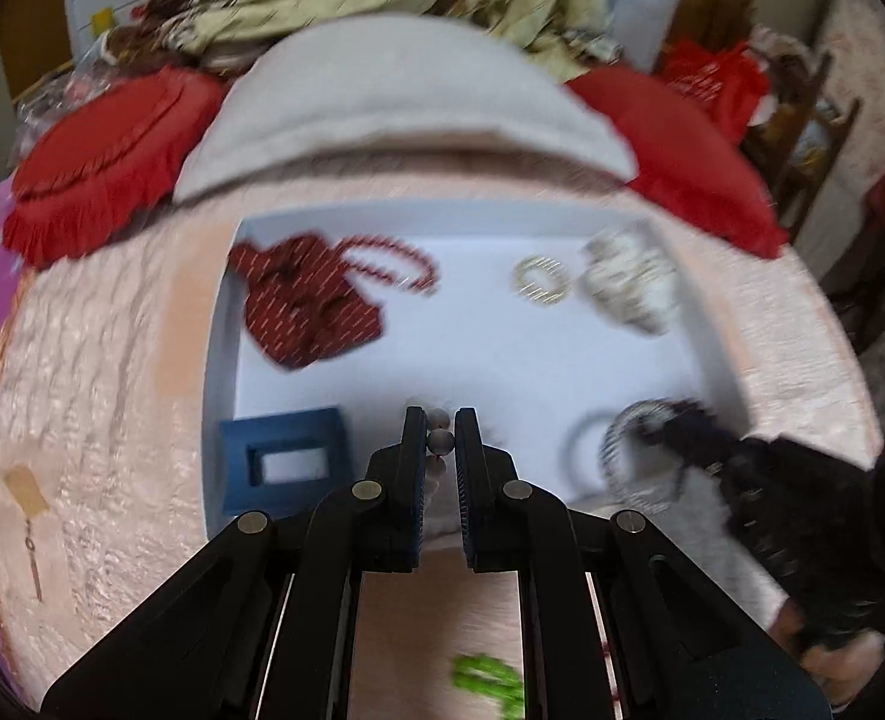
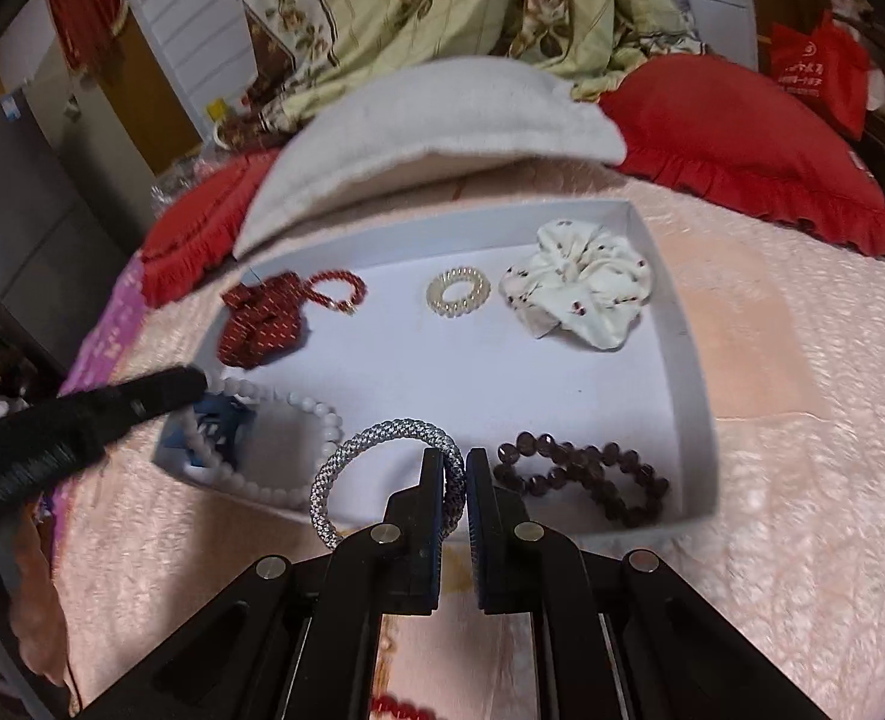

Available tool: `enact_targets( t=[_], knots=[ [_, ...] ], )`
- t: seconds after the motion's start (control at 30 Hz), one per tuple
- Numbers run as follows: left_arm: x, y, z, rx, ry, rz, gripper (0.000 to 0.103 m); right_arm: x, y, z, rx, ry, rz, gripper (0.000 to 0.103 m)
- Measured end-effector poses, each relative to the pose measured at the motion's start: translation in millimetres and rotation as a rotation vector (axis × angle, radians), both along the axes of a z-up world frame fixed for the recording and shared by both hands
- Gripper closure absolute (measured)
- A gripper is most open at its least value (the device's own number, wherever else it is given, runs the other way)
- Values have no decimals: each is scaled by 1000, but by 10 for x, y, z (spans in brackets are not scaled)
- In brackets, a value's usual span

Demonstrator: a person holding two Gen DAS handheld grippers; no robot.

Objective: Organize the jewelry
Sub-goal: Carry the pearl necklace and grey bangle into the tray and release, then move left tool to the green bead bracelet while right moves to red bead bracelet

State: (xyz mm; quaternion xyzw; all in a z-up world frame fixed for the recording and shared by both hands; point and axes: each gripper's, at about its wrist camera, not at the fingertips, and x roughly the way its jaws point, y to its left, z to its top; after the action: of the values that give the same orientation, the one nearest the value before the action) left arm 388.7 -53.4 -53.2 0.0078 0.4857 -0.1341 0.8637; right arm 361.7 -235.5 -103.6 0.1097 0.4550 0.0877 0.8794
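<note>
Both grippers are clamped: left gripper [image 1: 441,441] on white beads [image 2: 298,414], right gripper [image 2: 455,480] on a silver bracelet [image 2: 376,438], over the tray [image 2: 691,414].

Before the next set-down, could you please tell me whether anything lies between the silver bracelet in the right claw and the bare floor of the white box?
Nothing visible does: the silver bracelet hangs over bare floor of the white box.

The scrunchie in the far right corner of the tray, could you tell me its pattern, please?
White scrunchie with small dark red specks; clearest in the right wrist view.
</note>
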Motion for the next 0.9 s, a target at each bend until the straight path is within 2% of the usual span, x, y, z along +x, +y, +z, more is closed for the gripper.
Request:
enact_targets(
  t=[0.2,0.3,0.37,0.4,0.5,0.63,0.73,0.83,0.9],
  knots=[
    [70,98,-178,19,16,39,95,199,130,-172,-39,47,12,96],
    [70,142,-182,-21,29,37,88,240,126,-216,-44,58,3,96],
    [42,181,-148,-68,30,33,78,256,105,-232,-24,74,-3,96],
    [9,208,-111,-91,21,32,76,254,95,-229,-13,79,-3,94],
    [-113,269,30,-118,-10,30,72,185,36,-135,10,56,-21,76],
    [-395,366,282,-105,-75,34,72,-25,-7,71,21,9,-27,74],
    [-779,480,445,-55,-146,48,69,-367,-53,213,39,-21,2,73],
    [-1158,604,440,-17,-208,84,54,-768,-5,186,53,-21,65,72],
    [-1357,706,310,-14,-218,106,54,-933,97,78,38,2,106,72]
  ],
)
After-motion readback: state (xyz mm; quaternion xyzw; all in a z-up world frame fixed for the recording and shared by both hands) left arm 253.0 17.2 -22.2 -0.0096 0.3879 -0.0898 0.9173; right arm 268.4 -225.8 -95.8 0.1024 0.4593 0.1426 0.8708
